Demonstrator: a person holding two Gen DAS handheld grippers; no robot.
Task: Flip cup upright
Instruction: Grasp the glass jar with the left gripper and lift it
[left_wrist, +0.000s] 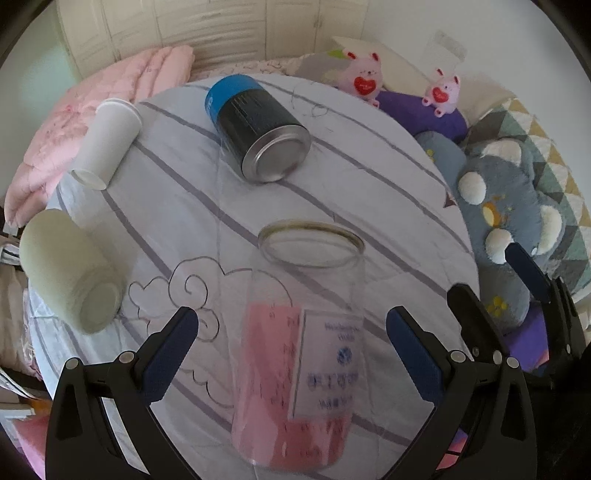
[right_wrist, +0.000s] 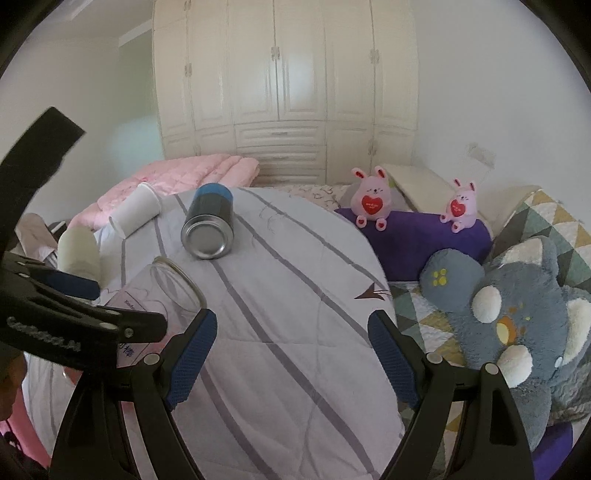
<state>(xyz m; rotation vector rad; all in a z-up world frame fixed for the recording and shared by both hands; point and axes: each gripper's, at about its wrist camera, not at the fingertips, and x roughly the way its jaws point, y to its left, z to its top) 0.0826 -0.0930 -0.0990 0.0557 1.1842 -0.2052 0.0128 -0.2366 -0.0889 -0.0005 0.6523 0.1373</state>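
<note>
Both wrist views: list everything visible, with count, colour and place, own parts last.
Clear jar: 1, transparent with pink label, lying between the left tongs' fingers.
Tin can: 1, black with blue band, lying mid-quilt.
Paper cup: 1, white, lying at quilt's far left edge.
Pale cup: 1, greenish white, lying at left.
Quilt: 1, white with grey stripes.
Bunny toys: 2, pink, on purple cushion.
Plush pillow: 1, grey-blue, right.
Wardrobe: 1, cream, behind.
Left tongs: 1, black and blue, open.
Right tongs: 1, black and blue, open.

The left gripper (left_wrist: 291, 343) gapes around a clear plastic cup (left_wrist: 306, 332), apparently lying on the striped grey quilt (left_wrist: 369, 192). A blue-capped black tin can (left_wrist: 258, 125) lies near the quilt's far edge.
</note>
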